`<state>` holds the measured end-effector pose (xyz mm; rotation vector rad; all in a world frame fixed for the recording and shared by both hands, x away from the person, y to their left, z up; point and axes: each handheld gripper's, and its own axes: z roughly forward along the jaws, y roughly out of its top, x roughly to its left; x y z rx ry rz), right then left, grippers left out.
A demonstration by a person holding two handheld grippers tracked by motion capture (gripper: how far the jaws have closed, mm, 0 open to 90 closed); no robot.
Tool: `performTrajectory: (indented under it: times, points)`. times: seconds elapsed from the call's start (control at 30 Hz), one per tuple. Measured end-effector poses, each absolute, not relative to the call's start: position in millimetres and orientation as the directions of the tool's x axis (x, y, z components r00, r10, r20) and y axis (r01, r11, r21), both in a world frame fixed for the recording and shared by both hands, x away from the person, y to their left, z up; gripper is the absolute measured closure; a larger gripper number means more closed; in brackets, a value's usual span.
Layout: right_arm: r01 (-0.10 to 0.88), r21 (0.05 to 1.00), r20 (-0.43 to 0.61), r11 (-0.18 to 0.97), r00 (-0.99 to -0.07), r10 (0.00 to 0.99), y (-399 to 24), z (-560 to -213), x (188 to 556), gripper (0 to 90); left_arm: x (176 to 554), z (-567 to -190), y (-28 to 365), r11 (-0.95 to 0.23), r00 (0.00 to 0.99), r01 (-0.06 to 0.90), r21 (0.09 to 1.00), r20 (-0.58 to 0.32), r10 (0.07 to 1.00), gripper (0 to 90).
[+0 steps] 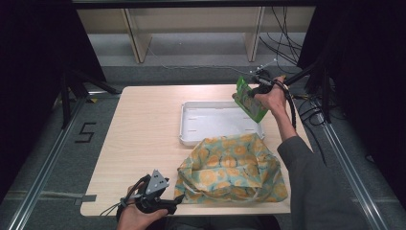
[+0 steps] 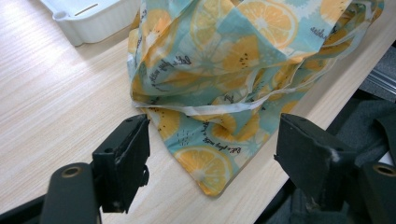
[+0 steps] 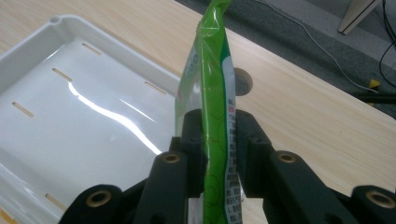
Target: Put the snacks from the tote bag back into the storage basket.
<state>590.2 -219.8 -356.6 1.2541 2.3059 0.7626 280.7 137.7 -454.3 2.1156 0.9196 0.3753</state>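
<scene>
- The right gripper is clamping a green packet, its two black jaws pressing flat on both faces of it, as the right gripper view is showing up close.
- The packet is hanging edge-on in that grip, with red and white print running down one side and its top seam sticking up past the jaws.
- In the high view the packet is sitting in the air over the far right corner of the white tray, just above its rim; whether it is touching the tray, I cannot tell.
- The tray is lying flat on the wooden table, glare streaking across its floor, with small slots along its sides.
- The left gripper is resting low at the near edge of the table, its jaws standing wide apart and gripping nothing.
- In the left gripper view those open jaws are framing the near corner of a cloth bag, printed with orange slices on pale blue, which is slumping in folds on the table.
- The bag is lying just in front of the tray, between the tray and the person's side, its corner pointing down between the jaws without touching either one.
- A grey sleeve is reaching in along the right edge of the table, past the bag.
</scene>
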Motion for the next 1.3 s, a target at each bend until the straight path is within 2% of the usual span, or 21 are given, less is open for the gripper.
performTrajectory:
  times: [0.37, 0.73, 0.83, 0.9, 1.3]
  points:
    - [0.634, 0.636, -0.103, 0.439, -0.494, 0.863, -215, -368, 604, 75.5, 281, -453, 140, -0.453, 0.705, 0.471, 0.757, -0.014, 0.709, 25.7]
    - [0.653, 0.633, -0.095, 0.416, -0.468, 0.879, -210, -377, 611, 75.3, 279, -455, 137, -0.44, 0.705, 0.48, 0.759, -0.035, 0.708, 25.6]
    - [0.657, 0.633, -0.091, 0.409, -0.461, 0.883, -210, -379, 612, 75.3, 280, -454, 138, -0.469, 0.721, 0.462, 0.753, -0.011, 0.693, 25.6]
    - [0.655, 0.63, -0.101, 0.417, -0.463, 0.881, -211, -380, 613, 75.3, 279, -455, 137, -0.436, 0.702, 0.483, 0.759, -0.037, 0.711, 25.6]
    - [0.674, 0.63, -0.091, 0.386, -0.43, 0.898, -211, -386, 618, 75.2, 279, -455, 137, -0.455, 0.711, 0.471, 0.756, -0.02, 0.702, 25.6]
